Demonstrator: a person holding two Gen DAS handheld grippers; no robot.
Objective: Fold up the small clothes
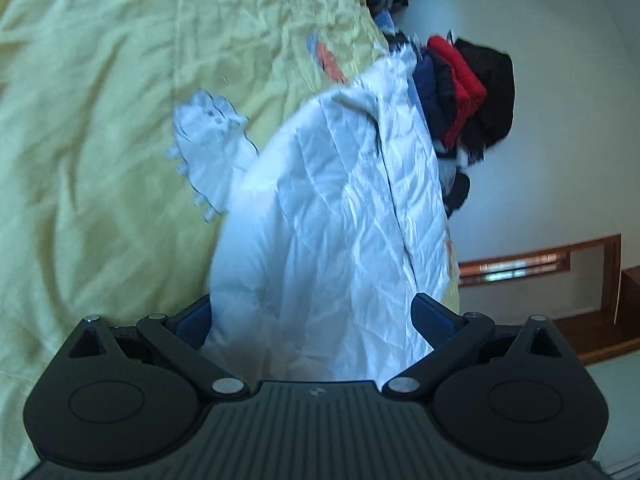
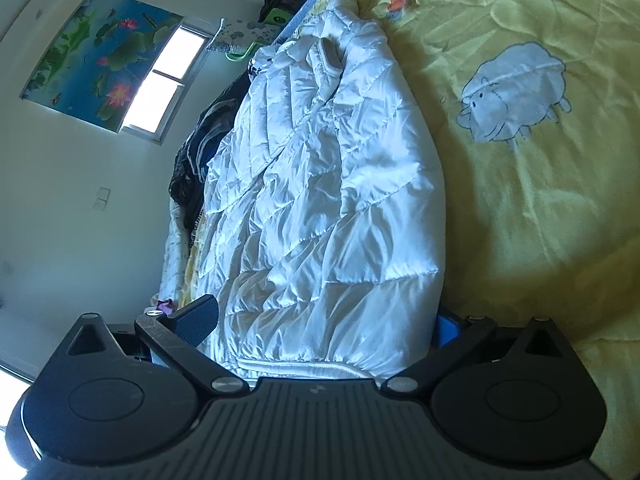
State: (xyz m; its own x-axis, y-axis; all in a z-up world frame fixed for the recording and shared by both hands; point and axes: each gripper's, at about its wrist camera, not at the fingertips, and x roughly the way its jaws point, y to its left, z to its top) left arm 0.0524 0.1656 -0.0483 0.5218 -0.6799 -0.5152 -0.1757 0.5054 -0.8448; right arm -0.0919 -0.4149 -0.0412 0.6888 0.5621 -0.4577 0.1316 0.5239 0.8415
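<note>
Both the left gripper (image 1: 311, 320) and right gripper (image 2: 320, 326) gape wide.

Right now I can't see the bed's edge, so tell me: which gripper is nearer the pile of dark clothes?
Probably left. The left gripper straddles the white jacket, with the pile just past it. The right gripper straddles the jacket's hem; the pile looks farther off.

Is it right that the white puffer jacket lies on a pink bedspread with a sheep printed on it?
Not quite: the bedspread is pale yellow, not pink. The right wrist view shows the white puffer jacket lying on it beside the printed sheep.
</note>
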